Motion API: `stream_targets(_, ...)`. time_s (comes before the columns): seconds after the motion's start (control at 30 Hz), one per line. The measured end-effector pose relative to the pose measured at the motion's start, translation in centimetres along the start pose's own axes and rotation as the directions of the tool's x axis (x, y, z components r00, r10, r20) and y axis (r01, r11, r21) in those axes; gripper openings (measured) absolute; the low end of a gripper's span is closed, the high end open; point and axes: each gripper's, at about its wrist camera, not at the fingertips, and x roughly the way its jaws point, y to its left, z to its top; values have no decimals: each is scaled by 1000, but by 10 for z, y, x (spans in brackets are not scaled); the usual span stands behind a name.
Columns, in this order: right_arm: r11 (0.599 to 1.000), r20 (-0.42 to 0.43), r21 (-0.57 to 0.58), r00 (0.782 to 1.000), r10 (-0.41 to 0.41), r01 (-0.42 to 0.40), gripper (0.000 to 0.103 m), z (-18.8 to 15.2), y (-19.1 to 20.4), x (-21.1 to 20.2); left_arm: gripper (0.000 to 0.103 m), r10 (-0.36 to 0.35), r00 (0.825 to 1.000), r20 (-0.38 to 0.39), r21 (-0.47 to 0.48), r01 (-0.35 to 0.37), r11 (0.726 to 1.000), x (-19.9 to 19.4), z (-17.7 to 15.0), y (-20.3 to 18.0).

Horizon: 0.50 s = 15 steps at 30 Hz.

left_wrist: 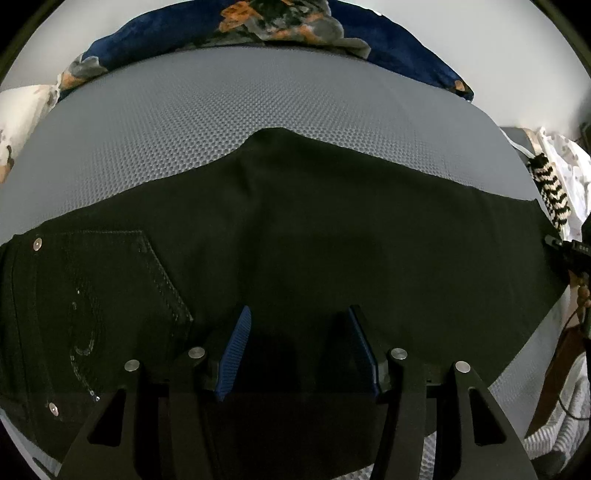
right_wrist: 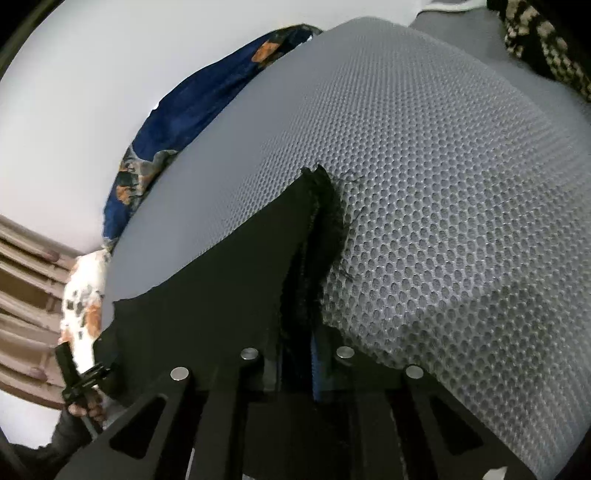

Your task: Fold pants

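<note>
My left gripper (left_wrist: 297,347) hangs with its ribbed blue pads (left_wrist: 236,350) spread apart over the black pants (left_wrist: 314,229), just right of a stitched, riveted back pocket (left_wrist: 110,295). My right gripper (right_wrist: 308,354) pinches the frayed hem (right_wrist: 325,236) of those pants. They lie flat on a grey honeycomb-mesh mattress (left_wrist: 221,122). Beyond it, a navy floral blanket (left_wrist: 258,26) bunches against a plain white wall (right_wrist: 92,92).
</note>
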Motion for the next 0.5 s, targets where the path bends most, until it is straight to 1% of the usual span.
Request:
stream_targets(0.1,999,32,33,999,-5,4,9,-3,12,-7,54,-17,1000,7,-11,17,1000,-2,1,4)
stream_targets(0.17,999,57,43,998,12,-15,9,-5,25,-15,54,-18,1000,15,-18,18,1000,-5,2,7)
stream_targets(0.23,999,65,45,998,23,-26,9,-7,38,-21,54,-27,999,34,-24,27,999,-14,-1,14)
stream_targets(0.4,995,41,22,994,101,-102,9,-10,95,-21,54,-43,996,84,-40,47,998,-33,-4,29)
stream_targets(0.5,992,13,-20,992,122,-121,9,-15,130,-13,54,-51,992,117,-43,56,998,-47,-6,38)
